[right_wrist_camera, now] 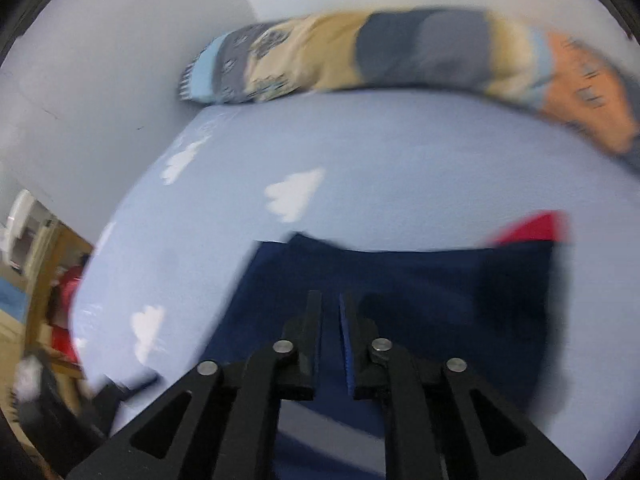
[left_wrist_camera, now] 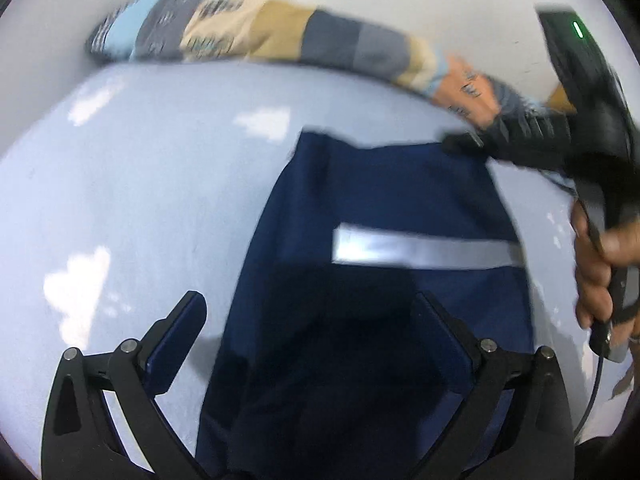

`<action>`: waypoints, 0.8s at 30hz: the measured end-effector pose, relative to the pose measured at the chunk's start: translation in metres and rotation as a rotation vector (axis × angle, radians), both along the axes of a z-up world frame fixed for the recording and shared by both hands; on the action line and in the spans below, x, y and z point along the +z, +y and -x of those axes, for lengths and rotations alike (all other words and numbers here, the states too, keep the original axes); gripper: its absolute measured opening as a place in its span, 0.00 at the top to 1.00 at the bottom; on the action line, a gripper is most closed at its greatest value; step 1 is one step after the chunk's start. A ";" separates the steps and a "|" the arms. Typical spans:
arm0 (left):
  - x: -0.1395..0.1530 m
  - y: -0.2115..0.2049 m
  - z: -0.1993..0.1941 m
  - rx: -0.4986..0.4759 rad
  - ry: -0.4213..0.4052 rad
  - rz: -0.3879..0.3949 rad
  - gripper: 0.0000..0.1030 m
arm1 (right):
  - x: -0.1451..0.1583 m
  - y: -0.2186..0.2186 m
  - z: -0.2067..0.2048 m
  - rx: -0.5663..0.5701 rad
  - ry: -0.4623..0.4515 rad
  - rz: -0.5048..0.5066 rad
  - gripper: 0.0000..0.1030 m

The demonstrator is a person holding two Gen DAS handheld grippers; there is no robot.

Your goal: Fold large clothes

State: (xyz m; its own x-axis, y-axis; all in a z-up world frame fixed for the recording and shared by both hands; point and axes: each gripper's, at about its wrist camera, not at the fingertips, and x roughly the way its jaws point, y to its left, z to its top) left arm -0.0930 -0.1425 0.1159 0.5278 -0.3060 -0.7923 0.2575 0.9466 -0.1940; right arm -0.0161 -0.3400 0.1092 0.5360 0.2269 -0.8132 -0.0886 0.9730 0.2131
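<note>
Asking: where does the navy garment (left_wrist_camera: 380, 200) lie?

Answering: flat on the bed (left_wrist_camera: 140, 200), on its pale blue sheet printed with white clouds. A grey reflective stripe (left_wrist_camera: 420, 248) runs across the cloth. A long patchwork pillow (left_wrist_camera: 280, 32) rests along the wall beyond it.

Asking: and the left tool (left_wrist_camera: 312, 312)?

Answering: it hangs above the near part of the garment with its fingers spread wide. Nothing sits between them.

Asking: the right tool (right_wrist_camera: 330, 300)?

Answering: a person's hand (left_wrist_camera: 600, 272) grips its handle. Its tip sits at the far right corner of the garment. From its own camera the pads stand a narrow slit apart over the navy cloth. The blur leaves it unclear whether they pinch any fabric.

Asking: anything else near?

Answering: a red scrap of cloth (right_wrist_camera: 532, 226) peeks out just beyond the garment's far edge.
</note>
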 end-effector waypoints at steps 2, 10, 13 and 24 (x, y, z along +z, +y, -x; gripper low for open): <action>0.000 -0.012 0.009 -0.057 0.007 0.026 0.00 | 0.007 -0.020 0.022 -0.030 -0.006 0.089 0.83; -0.041 -0.034 0.004 -0.112 0.134 -0.123 0.00 | -0.061 -0.042 0.063 -0.081 0.107 0.059 0.86; -0.029 -0.027 0.014 -0.114 0.107 -0.096 0.00 | -0.054 -0.049 0.076 -0.123 0.088 -0.014 0.87; -0.061 -0.007 0.030 -0.167 0.167 -0.128 0.00 | -0.063 0.013 0.198 -0.057 0.120 0.017 0.87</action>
